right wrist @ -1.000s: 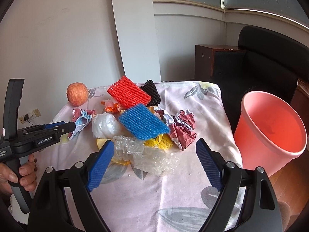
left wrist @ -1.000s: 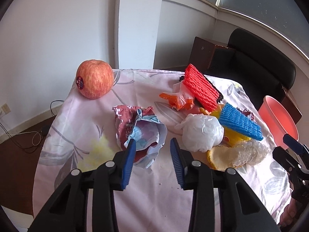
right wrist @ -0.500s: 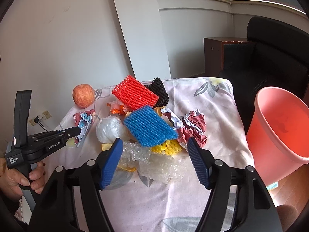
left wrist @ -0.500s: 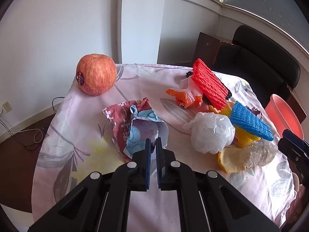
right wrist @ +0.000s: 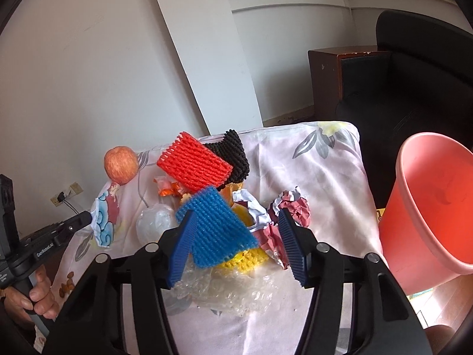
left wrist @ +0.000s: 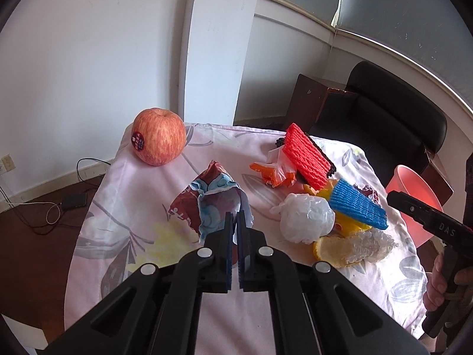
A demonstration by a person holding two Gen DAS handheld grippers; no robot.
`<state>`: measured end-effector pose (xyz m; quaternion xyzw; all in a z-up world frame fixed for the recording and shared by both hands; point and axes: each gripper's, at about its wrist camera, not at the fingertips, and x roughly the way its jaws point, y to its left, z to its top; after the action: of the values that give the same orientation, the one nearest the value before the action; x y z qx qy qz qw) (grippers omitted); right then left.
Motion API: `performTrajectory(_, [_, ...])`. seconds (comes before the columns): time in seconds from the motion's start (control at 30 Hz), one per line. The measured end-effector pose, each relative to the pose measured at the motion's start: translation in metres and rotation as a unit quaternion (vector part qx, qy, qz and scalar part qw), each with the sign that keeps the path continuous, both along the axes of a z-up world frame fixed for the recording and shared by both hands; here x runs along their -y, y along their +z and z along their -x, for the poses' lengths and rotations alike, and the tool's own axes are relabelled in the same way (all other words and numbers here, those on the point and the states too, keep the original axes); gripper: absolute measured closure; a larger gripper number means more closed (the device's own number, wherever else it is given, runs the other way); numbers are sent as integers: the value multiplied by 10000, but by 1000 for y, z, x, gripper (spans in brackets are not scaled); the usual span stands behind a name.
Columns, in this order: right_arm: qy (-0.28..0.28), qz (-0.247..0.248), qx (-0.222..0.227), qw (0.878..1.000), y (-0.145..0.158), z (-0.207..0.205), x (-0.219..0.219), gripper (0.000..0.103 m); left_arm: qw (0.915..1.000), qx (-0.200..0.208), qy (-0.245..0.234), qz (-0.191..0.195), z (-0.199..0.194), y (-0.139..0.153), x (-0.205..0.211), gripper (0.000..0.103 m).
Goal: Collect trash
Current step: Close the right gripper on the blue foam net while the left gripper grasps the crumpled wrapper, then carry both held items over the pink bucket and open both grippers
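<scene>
Left gripper (left wrist: 233,227): blue pads are pressed together on the near edge of the crumpled red-and-blue printed wrapper (left wrist: 211,204); the wrapper is held up off the floral pink tablecloth (left wrist: 118,207) near the left edge of the tabletop. The same wrapper is seen hanging from the left gripper tip in the right wrist view (right wrist: 103,222).

Right gripper (right wrist: 236,245): fingers are spread wide apart, nothing is gripped. It is positioned just above the trash pile at the near-right part of the tabletop; clear bubble wrap (right wrist: 233,287) lies directly below it, and the blue foam fruit net (right wrist: 218,230) is framed between the pads.

Pile contents, near to far:
- yellow foam net (right wrist: 245,259) is tucked under the blue net
- white knotted plastic bag (right wrist: 155,224) is located just left of the blue net
- crumpled maroon-and-white paper wrapper (right wrist: 291,213) is located right of the blue net
- orange plastic wrapper (right wrist: 170,188) is located behind the bag
- red foam fruit net (right wrist: 193,167) is propped on top, overlapping a black foam net (right wrist: 233,156)

A red apple with a dark sticker (left wrist: 158,140) is seen at the far left corner, well apart from the pile.

A salmon-pink plastic bin (right wrist: 434,204) is placed on the floor beside the right edge of the tabletop. A black chair (right wrist: 414,80) is seen behind it.
</scene>
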<state>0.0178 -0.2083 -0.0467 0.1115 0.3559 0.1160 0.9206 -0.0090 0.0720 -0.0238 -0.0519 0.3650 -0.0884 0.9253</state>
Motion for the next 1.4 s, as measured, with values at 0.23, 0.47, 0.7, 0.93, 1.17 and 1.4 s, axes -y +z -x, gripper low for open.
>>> performTrajectory(0.23, [368, -184, -536, 9977, -23, -6, -13, 80, 9999, 85, -107, -18, 8, 5, 4, 101])
performTrajectory(0.47, [414, -193, -233, 9987, -11, 16, -14, 92, 9993, 296, -216, -45, 16, 19, 12, 101])
performTrajectory(0.7, [209, -336, 192, 9990, 19, 37, 6, 92, 9966, 633, -500, 147, 25, 44, 31, 101])
performTrajectory(0.93, [-265, -321, 451, 9981, 35, 53, 37, 92, 9904, 916, -1009, 219, 31, 63, 70, 101])
performTrajectory(1.17, [-1078, -159, 568, 9924, 42, 69, 87, 92, 9787, 1137, -1672, 343, 32, 82, 130, 101])
performTrajectory(1.4, [-1955, 169, 622, 9786, 41, 84, 140, 92, 9622, 1117, -2434, 497, 33, 93, 203, 101])
